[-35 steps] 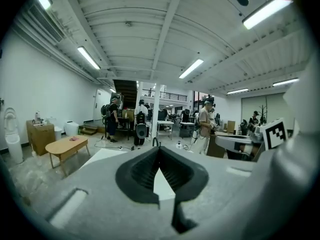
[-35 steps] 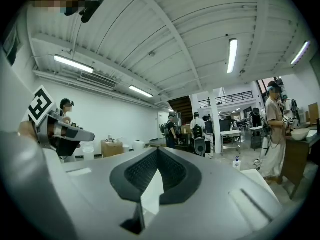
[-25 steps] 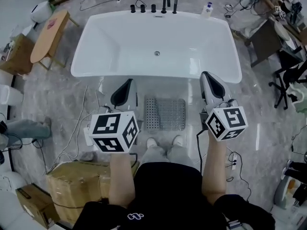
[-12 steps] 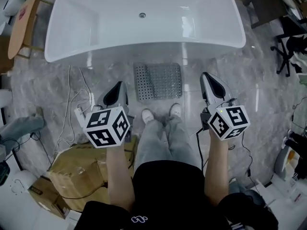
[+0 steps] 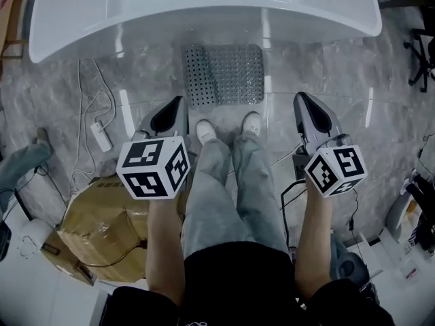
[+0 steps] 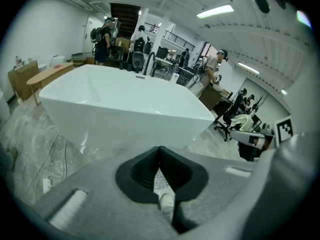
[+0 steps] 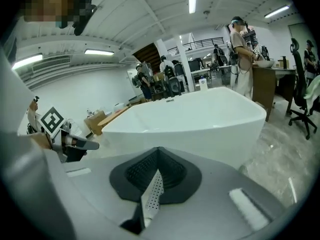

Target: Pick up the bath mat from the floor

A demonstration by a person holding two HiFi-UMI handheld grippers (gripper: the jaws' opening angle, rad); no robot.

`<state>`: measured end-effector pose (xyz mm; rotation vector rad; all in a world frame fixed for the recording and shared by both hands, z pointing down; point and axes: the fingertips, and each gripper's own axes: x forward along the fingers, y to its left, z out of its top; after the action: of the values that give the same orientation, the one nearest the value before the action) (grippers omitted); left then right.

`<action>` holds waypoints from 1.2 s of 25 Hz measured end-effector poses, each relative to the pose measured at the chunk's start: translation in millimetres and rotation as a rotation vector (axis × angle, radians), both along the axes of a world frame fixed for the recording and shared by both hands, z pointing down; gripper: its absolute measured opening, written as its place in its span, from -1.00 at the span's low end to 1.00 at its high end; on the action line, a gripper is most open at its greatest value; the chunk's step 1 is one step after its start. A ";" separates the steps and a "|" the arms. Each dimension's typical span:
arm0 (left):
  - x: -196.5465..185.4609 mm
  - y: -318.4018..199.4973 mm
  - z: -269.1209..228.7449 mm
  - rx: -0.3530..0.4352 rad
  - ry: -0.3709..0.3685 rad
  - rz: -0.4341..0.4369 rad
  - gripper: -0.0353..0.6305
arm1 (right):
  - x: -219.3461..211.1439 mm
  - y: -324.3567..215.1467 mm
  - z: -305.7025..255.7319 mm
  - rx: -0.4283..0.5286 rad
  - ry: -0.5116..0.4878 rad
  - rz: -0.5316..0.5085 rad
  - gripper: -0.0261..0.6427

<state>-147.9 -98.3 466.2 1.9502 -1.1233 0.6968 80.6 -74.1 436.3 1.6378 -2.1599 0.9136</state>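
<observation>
The grey bath mat (image 5: 228,73) lies flat on the marbled floor (image 5: 319,66), its far edge right up against the foot of the white bathtub (image 5: 204,12) and its near edge just ahead of the person's pale shoes (image 5: 206,130); nothing touches it. The left hand-held gripper (image 5: 175,111) hangs over the floor to the left of the shoes, its tip aimed down and forward towards the mat's near left corner, with its jaws pressed together and nothing between them. The right hand-held gripper (image 5: 307,109) hangs off to the right of the shoes, a little further out from the mat's right edge; its jaws are also together and empty. A white power strip (image 5: 102,136) with a looping cable lies on the floor to the left; a cardboard box (image 5: 95,229) sits beside the person's left leg.
</observation>
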 end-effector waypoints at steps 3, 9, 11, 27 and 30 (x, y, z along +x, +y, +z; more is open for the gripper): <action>7.1 12.2 48.3 -0.110 0.044 -0.032 -0.84 | 0.5 3.6 39.4 -0.043 -0.002 -0.026 -0.90; 20.6 29.6 143.0 -0.197 -0.042 0.020 -0.70 | 4.1 7.8 123.3 -0.129 -0.024 -0.052 -0.90; 26.6 31.0 172.8 -0.215 -0.054 0.028 -0.63 | 6.2 7.8 151.2 -0.150 -0.034 -0.060 -0.90; 30.9 49.3 421.6 -0.366 -0.144 0.087 0.28 | 4.1 29.4 372.6 -0.278 -0.066 -0.199 -0.50; 16.8 46.2 455.9 -0.374 -0.155 0.083 0.36 | 10.4 23.7 410.6 -0.291 -0.050 -0.205 -0.35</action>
<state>-131.1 -52.1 922.0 1.6519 -0.9263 1.0387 90.9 -50.4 846.9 1.2452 -2.0623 1.1519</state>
